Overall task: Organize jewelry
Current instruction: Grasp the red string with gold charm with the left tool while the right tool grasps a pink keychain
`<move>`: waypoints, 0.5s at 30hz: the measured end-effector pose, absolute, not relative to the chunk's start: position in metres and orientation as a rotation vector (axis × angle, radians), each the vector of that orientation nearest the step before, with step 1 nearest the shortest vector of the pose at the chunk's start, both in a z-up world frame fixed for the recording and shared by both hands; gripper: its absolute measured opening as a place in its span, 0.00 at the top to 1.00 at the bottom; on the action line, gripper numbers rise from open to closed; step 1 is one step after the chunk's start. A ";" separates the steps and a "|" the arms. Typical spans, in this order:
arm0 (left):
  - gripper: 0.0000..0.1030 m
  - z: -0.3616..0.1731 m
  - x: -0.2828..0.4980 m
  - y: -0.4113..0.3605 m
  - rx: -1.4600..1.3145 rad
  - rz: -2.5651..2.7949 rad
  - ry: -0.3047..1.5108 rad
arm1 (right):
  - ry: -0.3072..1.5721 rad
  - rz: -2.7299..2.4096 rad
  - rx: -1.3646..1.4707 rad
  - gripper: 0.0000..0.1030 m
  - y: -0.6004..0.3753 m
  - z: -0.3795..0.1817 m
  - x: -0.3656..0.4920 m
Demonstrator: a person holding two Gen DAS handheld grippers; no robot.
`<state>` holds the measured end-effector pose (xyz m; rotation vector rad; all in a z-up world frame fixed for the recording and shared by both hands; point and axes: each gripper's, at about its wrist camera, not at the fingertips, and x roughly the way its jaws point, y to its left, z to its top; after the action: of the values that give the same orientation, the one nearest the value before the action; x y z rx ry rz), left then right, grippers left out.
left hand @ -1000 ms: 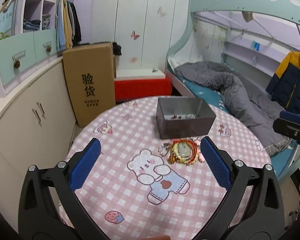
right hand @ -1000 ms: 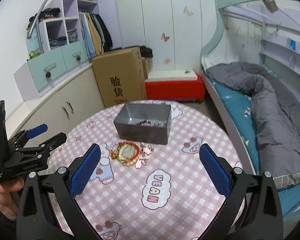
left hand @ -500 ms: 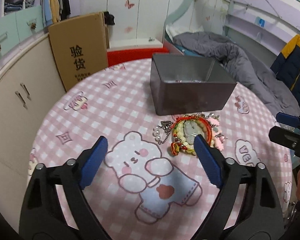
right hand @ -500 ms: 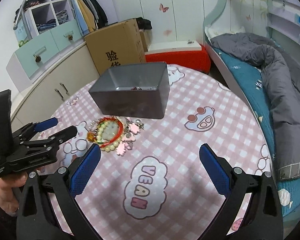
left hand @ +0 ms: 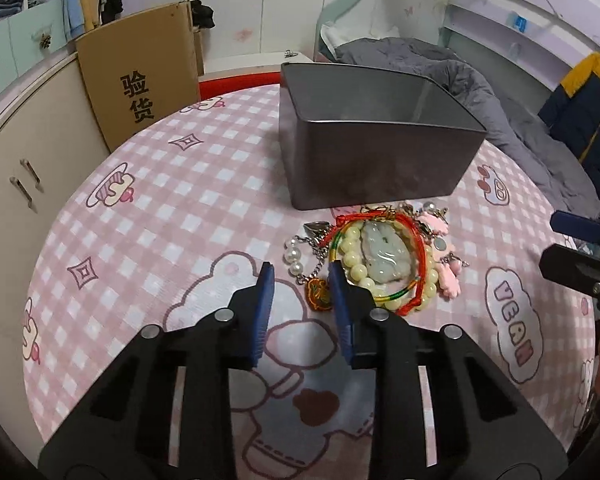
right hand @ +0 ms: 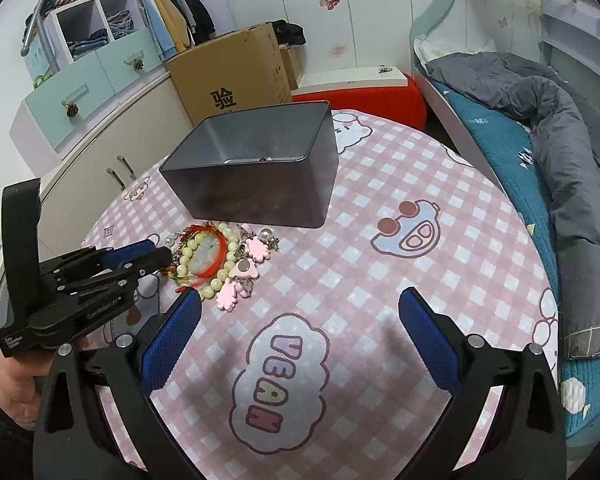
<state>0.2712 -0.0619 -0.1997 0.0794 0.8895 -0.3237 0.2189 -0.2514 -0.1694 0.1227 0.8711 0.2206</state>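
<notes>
A pile of jewelry (left hand: pixel 380 256) lies on the pink checked tablecloth (left hand: pixel 180 200) in front of a grey metal box (left hand: pixel 376 160). It holds a red cord bracelet, cream beads, a jade pendant, pearls, a chain and pink charms. My left gripper (left hand: pixel 300 276) is at the pile's near left edge, its jaws closing. Pearls and an orange charm (left hand: pixel 318 294) lie in the narrow gap, and the pads are not visibly pressing on them. My right gripper (right hand: pixel 300 300) stands wide open over bare cloth, right of the pile (right hand: pixel 220 256). The box (right hand: pixel 256 176) holds a few small pieces.
A cardboard carton (left hand: pixel 140 80) and cream cabinets (left hand: pixel 16 184) stand left of the round table. A red bench (right hand: pixel 364 88) is behind it. The bed with a grey duvet (right hand: pixel 560 152) runs along the right. A person's hand (right hand: pixel 8 380) holds the left gripper (right hand: pixel 152 254).
Both grippers have come down and forward toward the table. The left jaws have narrowed from wide open to a small gap at the pile's edge. The right jaws stay wide.
</notes>
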 end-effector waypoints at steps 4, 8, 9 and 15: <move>0.51 -0.198 0.270 -0.069 0.107 -0.304 0.881 | 0.877 0.228 0.115 0.08 -0.248 -0.171 0.221; 0.51 -0.198 0.269 -0.069 0.089 -0.337 0.877 | 0.880 0.228 0.106 0.08 -0.245 -0.171 0.220; 0.54 -0.201 0.269 -0.071 0.093 -0.351 0.882 | 0.882 0.226 0.107 0.08 -0.245 -0.172 0.220; 0.84 -0.205 0.261 -0.071 0.104 -0.388 0.885 | 0.890 0.228 0.100 0.08 -0.242 -0.174 0.218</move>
<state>0.2612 -0.0714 -0.2047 0.1038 0.8849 -0.3882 0.2181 -0.2421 -0.1738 0.1003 0.8901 0.2280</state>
